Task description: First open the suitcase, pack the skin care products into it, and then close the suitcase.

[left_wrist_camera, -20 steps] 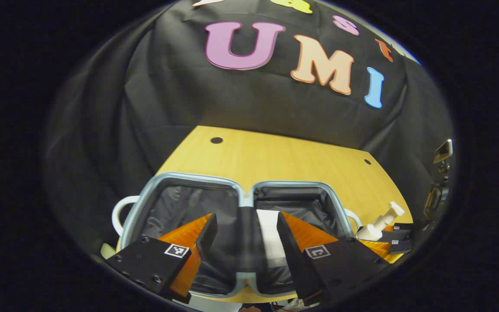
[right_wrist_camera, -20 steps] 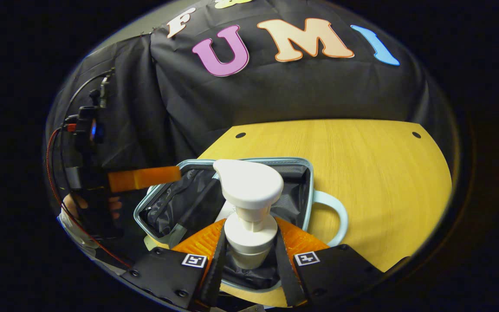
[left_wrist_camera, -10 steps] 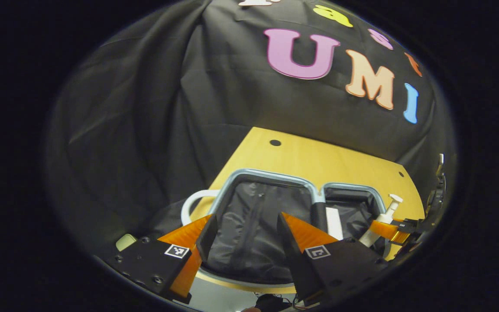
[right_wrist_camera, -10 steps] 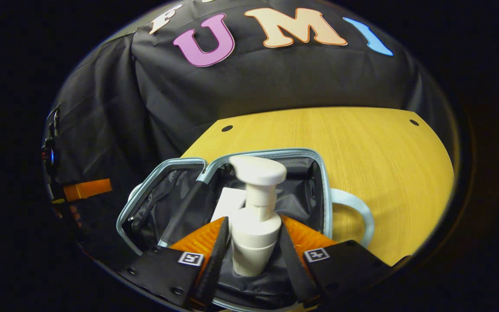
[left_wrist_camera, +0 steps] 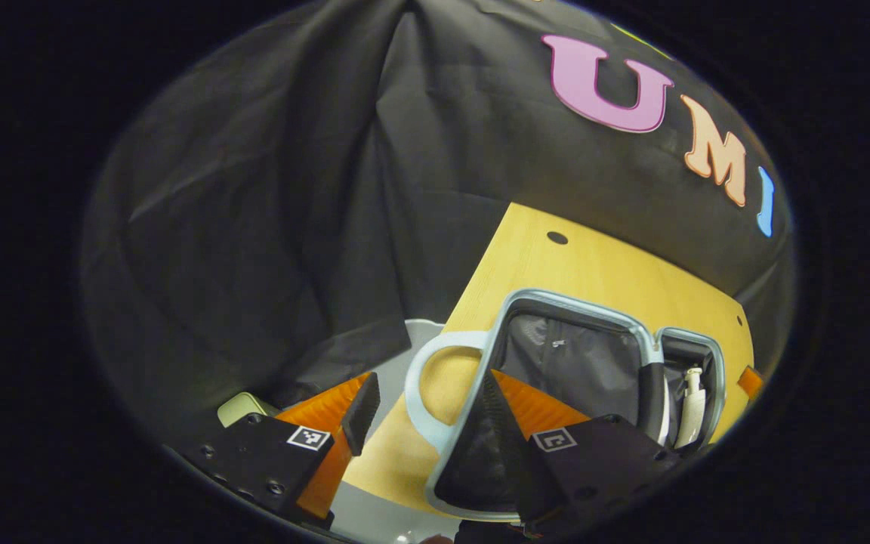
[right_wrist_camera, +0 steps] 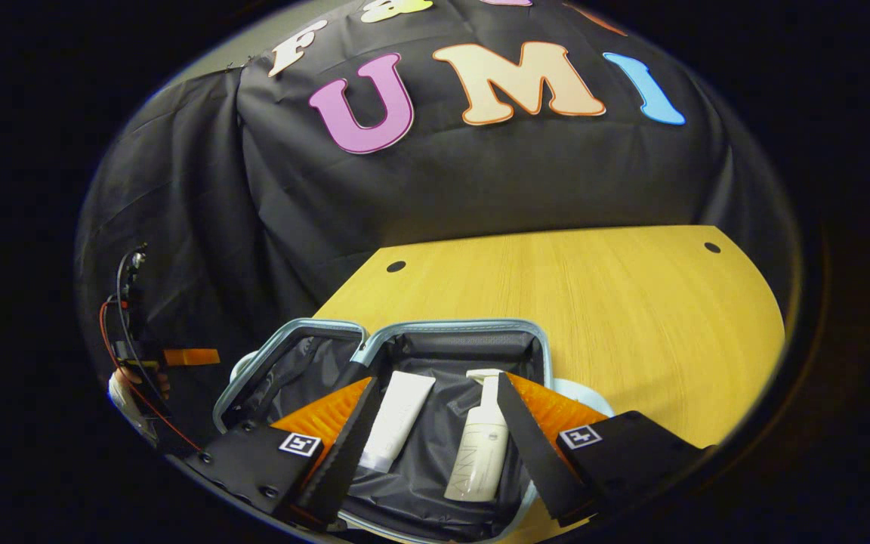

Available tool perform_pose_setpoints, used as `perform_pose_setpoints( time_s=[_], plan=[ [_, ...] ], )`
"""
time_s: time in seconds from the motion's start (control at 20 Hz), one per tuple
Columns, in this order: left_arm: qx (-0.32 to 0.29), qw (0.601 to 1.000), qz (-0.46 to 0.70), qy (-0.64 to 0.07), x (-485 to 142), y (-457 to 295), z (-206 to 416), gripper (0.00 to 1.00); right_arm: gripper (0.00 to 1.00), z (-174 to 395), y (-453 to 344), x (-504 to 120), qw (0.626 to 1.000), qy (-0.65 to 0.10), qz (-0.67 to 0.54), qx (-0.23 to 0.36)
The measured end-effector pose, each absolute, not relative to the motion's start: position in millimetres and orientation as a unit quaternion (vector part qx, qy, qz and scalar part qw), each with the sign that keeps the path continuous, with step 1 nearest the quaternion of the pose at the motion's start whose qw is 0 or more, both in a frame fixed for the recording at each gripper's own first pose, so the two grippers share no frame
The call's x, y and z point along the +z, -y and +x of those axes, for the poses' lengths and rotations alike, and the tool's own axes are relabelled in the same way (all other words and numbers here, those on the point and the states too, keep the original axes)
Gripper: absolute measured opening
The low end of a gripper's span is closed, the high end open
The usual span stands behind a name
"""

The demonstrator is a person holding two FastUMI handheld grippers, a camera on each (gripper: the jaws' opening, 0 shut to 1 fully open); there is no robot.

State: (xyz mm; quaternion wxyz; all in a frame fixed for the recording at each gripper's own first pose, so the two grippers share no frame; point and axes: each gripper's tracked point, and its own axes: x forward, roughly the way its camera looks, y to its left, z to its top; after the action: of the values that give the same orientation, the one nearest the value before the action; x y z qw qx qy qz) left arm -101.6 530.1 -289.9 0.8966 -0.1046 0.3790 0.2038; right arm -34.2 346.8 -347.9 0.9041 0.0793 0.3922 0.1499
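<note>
While spread wide over the open suitcase [right_wrist_camera: 473, 332], right gripper [right_wrist_camera: 435, 434] empty. Pump bottle [right_wrist_camera: 480, 446] and tube [right_wrist_camera: 397, 419] inside. Left gripper [left_wrist_camera: 424, 412] likewise open, empty.

**Open suitcase at the tabletop's left edge**

The left hand-held gripper [left_wrist_camera: 424, 397] hangs wide apart, holding nothing, over the suitcase [left_wrist_camera: 556, 363] and its pale handle [left_wrist_camera: 424, 385]. A pump bottle [left_wrist_camera: 690, 408] lies in the far half. The tabletop [left_wrist_camera: 593, 272] stretches beyond.
</note>
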Motion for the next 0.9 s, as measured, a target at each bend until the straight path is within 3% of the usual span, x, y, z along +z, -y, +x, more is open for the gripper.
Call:
perform_pose_setpoints(
  time_s=[0.35, 0.4, 0.45, 0.55, 0.6, 0.65, 0.75, 0.8, 0.9],
  plan=[
    [0.182, 0.864, -0.150, -0.445, -356, -558, -78, 0.84, 0.98, -11, -335, -309, 0.921, -0.359, 0.087, 0.123],
    [0.179, 0.861, -0.152, -0.451, -362, -562, -77, 0.78, 0.98, -11, -334, -309, 0.921, -0.359, 0.087, 0.120],
    [0.176, 0.856, -0.153, -0.461, -368, -565, -77, 0.78, 0.94, -11, -333, -308, 0.922, -0.359, 0.088, 0.116],
    [0.167, 0.848, -0.152, -0.480, -386, -562, -72, 0.77, 0.94, -11, -333, -307, 0.922, -0.360, 0.087, 0.114],
    [0.163, 0.838, -0.158, -0.495, -393, -562, -75, 0.68, 0.94, -12, -335, -306, 0.922, -0.359, 0.089, 0.116],
    [0.158, 0.835, -0.163, -0.501, -393, -562, -77, 0.67, 0.98, -12, -335, -306, 0.922, -0.359, 0.089, 0.116],
    [0.147, 0.837, -0.175, -0.498, -395, -552, -74, 0.57, 0.94, -12, -335, -305, 0.922, -0.358, 0.087, 0.118],
    [0.143, 0.838, -0.182, -0.495, -388, -547, -69, 0.42, 0.98, -13, -335, -303, 0.922, -0.357, 0.087, 0.120],
    [0.142, 0.840, -0.169, -0.495, -379, -540, -69, 0.12, 0.98, -12, -336, -300, 0.923, -0.352, 0.088, 0.127]
  ],
)
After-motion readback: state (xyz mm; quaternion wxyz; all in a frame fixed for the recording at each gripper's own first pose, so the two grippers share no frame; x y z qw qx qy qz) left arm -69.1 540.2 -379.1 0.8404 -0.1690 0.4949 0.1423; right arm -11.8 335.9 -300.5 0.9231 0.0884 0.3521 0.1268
